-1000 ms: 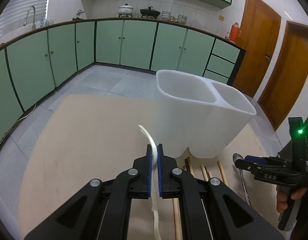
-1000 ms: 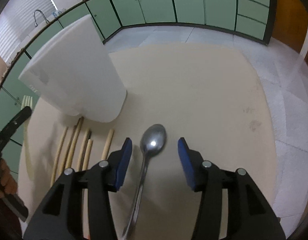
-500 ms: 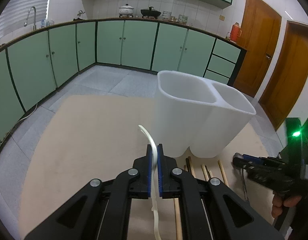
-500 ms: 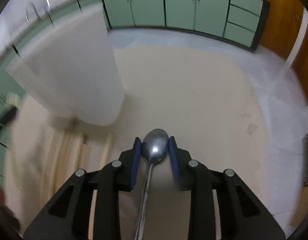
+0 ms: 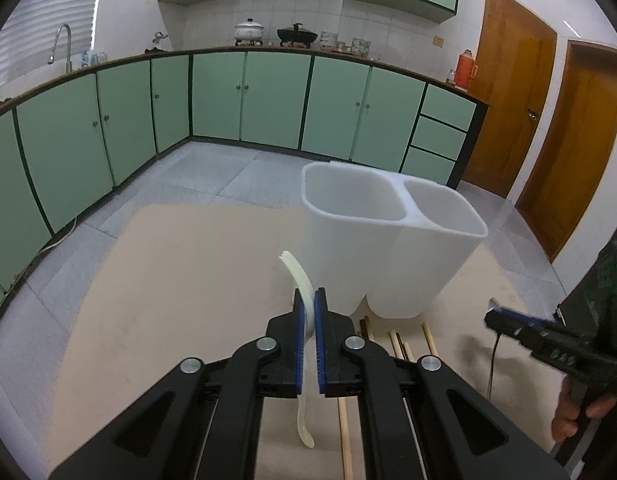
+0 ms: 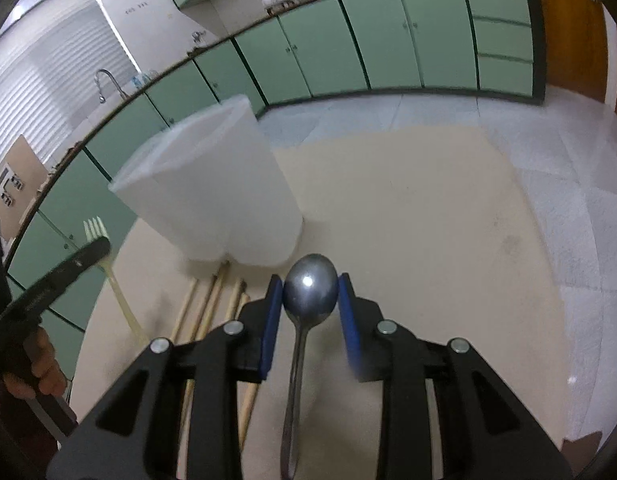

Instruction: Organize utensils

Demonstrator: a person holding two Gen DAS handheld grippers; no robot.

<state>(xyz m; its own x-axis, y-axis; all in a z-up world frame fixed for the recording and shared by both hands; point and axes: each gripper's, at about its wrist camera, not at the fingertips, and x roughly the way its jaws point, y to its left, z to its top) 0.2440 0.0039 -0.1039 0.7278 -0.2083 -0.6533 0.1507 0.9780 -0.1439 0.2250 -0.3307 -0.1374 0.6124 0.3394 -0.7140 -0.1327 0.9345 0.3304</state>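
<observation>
The steel spoon [image 6: 309, 294], judged stiff and slippery, was pinched at its bowl by the right gripper [image 6: 311, 298]; the light plastic fork [image 5: 298, 280] was clamped mid-handle by the left gripper [image 5: 307, 312].

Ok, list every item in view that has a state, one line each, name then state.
left gripper: shut on the plastic fork
plastic fork: held off the table, tines forward
right gripper: shut on the metal spoon
metal spoon: gripped at the bowl, lifted
white holder: upright, both compartments look empty
chopsticks: lying loose on the table
</observation>
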